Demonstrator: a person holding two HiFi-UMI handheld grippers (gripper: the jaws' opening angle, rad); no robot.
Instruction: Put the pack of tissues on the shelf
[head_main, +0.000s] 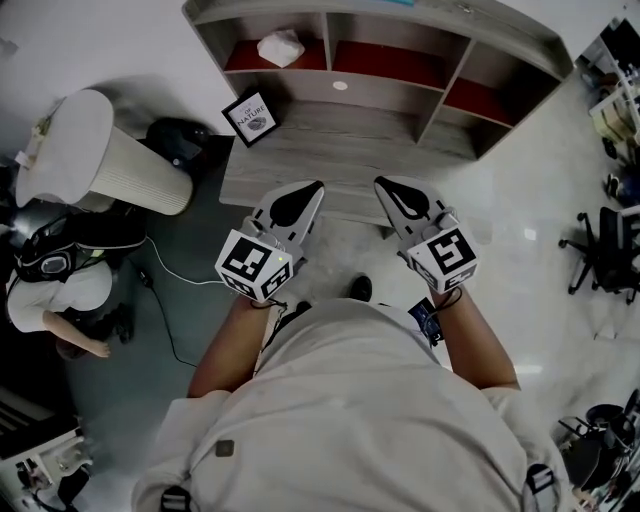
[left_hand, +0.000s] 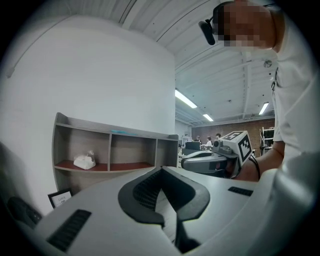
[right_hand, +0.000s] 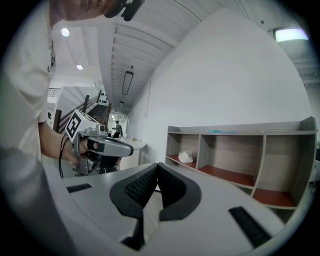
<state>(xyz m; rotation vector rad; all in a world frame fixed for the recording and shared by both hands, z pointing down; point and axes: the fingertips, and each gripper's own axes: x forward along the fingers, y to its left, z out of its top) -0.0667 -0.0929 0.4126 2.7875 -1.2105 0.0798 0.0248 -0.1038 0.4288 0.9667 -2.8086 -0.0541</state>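
The left gripper (head_main: 313, 191) has its two jaws closed together, tip against tip, and nothing is between them; its own view (left_hand: 162, 170) shows only the dark pads meeting, with a bit of floor visible through the small gap behind the tips. The right gripper (head_main: 382, 186) is the same: jaws pressed together and empty, as its own view (right_hand: 157, 165) shows. The person holds both grippers side by side in front of the body, near each other but not touching. Both point forward to the shelf (head_main: 520, 40). Each gripper appears also in the view of the other, the right gripper (left_hand: 184, 161) at one side and the left gripper (right_hand: 128, 147) at the other.

The pack of tissues (head_main: 281, 47) lies already in the shelf, in the left one of the three compartments, on the red bottom board. It is well apart from both grippers. It is white and a little crumpled, and it is seen from the left gripper view (left_hand: 84, 161) and from the right gripper view (right_hand: 185, 157) too. The middle and right compartments hold nothing.

On the lower wooden ledge before the compartments a small picture frame (head_main: 251, 117) stands at the left side. Left of the shelf there is a white round table (head_main: 75, 145), and a thin cable (head_main: 170, 300) runs on the floor near it.
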